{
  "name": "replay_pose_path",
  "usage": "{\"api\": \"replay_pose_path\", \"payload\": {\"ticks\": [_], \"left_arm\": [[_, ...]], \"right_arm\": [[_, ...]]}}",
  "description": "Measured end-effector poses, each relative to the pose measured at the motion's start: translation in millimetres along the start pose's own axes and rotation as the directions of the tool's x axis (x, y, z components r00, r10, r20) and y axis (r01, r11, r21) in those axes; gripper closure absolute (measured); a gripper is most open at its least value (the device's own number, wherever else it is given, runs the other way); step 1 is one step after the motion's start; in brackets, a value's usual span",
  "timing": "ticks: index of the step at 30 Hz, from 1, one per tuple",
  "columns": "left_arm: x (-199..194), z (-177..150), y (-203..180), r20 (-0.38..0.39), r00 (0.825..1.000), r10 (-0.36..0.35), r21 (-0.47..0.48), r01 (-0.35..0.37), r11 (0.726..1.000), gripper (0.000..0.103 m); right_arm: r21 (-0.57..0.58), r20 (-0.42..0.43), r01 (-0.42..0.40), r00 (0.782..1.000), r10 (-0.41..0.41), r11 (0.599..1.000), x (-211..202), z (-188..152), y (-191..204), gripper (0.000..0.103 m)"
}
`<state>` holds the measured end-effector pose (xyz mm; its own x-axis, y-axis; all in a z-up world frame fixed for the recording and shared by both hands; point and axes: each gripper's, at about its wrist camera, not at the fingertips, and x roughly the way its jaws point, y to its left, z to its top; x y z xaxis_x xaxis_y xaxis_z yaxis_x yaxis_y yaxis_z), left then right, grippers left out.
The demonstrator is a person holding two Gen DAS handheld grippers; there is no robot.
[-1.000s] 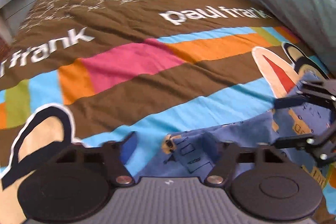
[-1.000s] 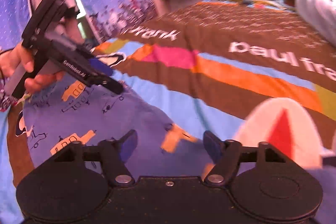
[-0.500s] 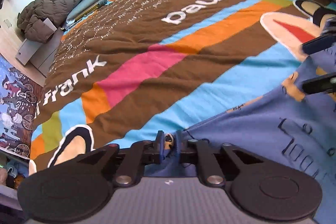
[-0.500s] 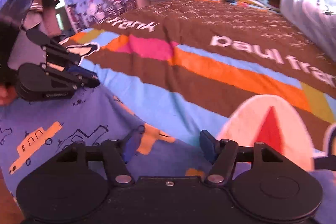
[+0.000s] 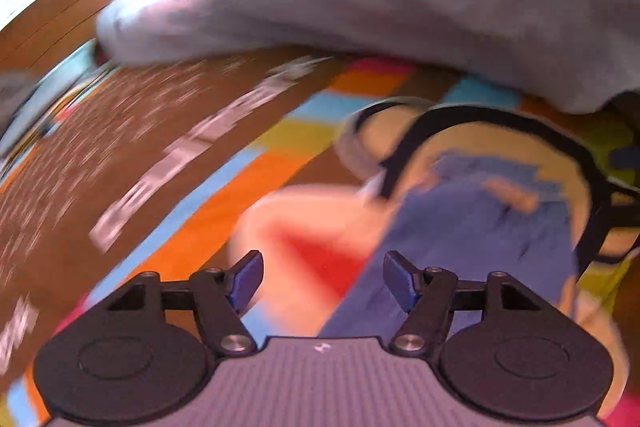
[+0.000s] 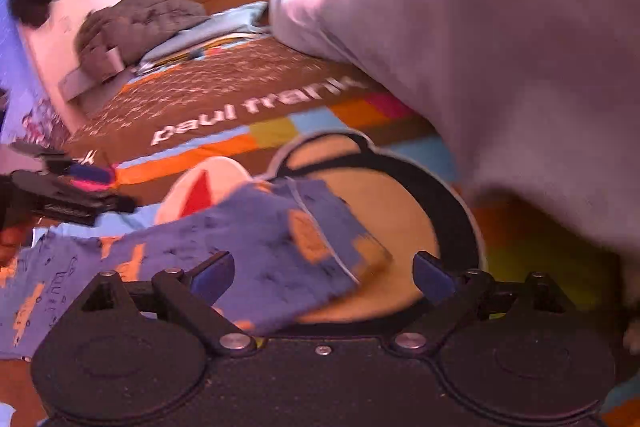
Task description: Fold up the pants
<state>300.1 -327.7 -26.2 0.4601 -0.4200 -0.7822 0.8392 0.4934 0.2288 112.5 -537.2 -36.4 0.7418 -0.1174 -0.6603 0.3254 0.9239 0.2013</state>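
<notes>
Bedspread [image 6: 224,87] under blue pants [image 6: 256,239]

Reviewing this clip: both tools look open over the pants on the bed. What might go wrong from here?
1. Both tools, left and right, have just been opening, so nothing grips the blue pants; the raised edge may flop back unfolded.
2. The grey duvet lies close beside the pants and could get caught.
3. Heavy blur in the left view suggests fast motion, risking a misjudged regrasp.
</notes>
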Motion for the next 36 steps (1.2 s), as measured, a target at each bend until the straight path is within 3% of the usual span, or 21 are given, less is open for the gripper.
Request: {"api": "replay_pose_path", "payload": {"ticks": [3,7,12,13,15,16,19,22,23,25,26,29,33,36], "left_arm": [[29.7,33.9,-26.1,-0.022,0.997,-0.08,0.03,0.08,0.996,0.031],[70.6,65.1,-25.5,-0.1,0.982,-0.16,-0.067,0.153,0.986,0.031],[108.8,78.4,-8.2,-0.224,0.927,-0.3,-0.208,0.256,0.944,0.034],[111.2,77.9,-7.1,-0.222,0.923,-0.315,-0.219,0.268,0.938,0.04],[110.4,77.2,-9.0,-0.198,0.909,-0.368,-0.221,0.324,0.92,0.079],[111.2,77.2,-13.7,-0.197,0.905,-0.378,-0.211,0.337,0.917,0.079],[106.2,77.1,-34.4,-0.192,0.929,-0.315,-0.066,0.308,0.949,0.08],[108.2,78.4,-36.5,-0.184,0.932,-0.314,-0.087,0.303,0.949,0.084],[107.9,77.5,-35.5,-0.175,0.933,-0.316,-0.105,0.301,0.948,0.085],[103.5,78.0,-38.3,-0.16,0.941,-0.3,-0.107,0.285,0.952,0.087],[100.4,78.4,-41.3,-0.148,0.946,-0.288,-0.096,0.276,0.956,0.089],[82.6,81.9,-51.1,-0.084,0.962,-0.261,-0.046,0.258,0.965,0.09],[65.6,88.9,-64.6,0.012,0.969,-0.249,0.005,0.249,0.969,0.09],[82.4,85.6,-78.5,-0.021,0.974,-0.227,0.04,0.227,0.973,0.089]], "right_arm": [[0.132,-0.055,-0.065,0.996,0.073,0.989,11.5,-4.7,-28.8,0.021],[0.267,-0.054,-0.163,0.982,0.183,0.95,26.5,-0.6,-50.8,0.025],[0.283,-0.056,-0.178,0.978,0.201,0.942,44.9,3.8,-56.6,0.037],[0.293,-0.054,-0.177,0.978,0.201,0.94,46.7,3.6,-57.8,0.039],[0.31,-0.048,-0.184,0.977,0.208,0.933,47.6,3.1,-60.1,0.047],[0.322,-0.043,-0.19,0.976,0.215,0.928,48.9,2.2,-61.7,0.049],[0.37,-0.021,-0.222,0.969,0.248,0.902,53.1,0.8,-68.8,0.052],[0.446,0.001,-0.251,0.96,0.28,0.859,58.5,0.7,-79.7,0.057],[0.465,0.004,-0.252,0.959,0.282,0.849,60.2,0.9,-82.0,0.063],[0.492,-0.011,-0.233,0.962,0.274,0.839,64.0,0.1,-84.8,0.085],[0.502,-0.011,-0.239,0.959,0.282,0.831,65.1,-1.1,-85.6,0.091],[0.431,0.023,-0.234,0.968,0.249,0.871,51.8,1.0,-77.1,0.093],[0.204,0.126,-0.155,0.983,0.132,0.967,15.6,8.3,-46.0,0.093],[0.156,0.091,-0.084,0.993,0.07,0.984,17.9,7.4,-36.7,0.093]]}}
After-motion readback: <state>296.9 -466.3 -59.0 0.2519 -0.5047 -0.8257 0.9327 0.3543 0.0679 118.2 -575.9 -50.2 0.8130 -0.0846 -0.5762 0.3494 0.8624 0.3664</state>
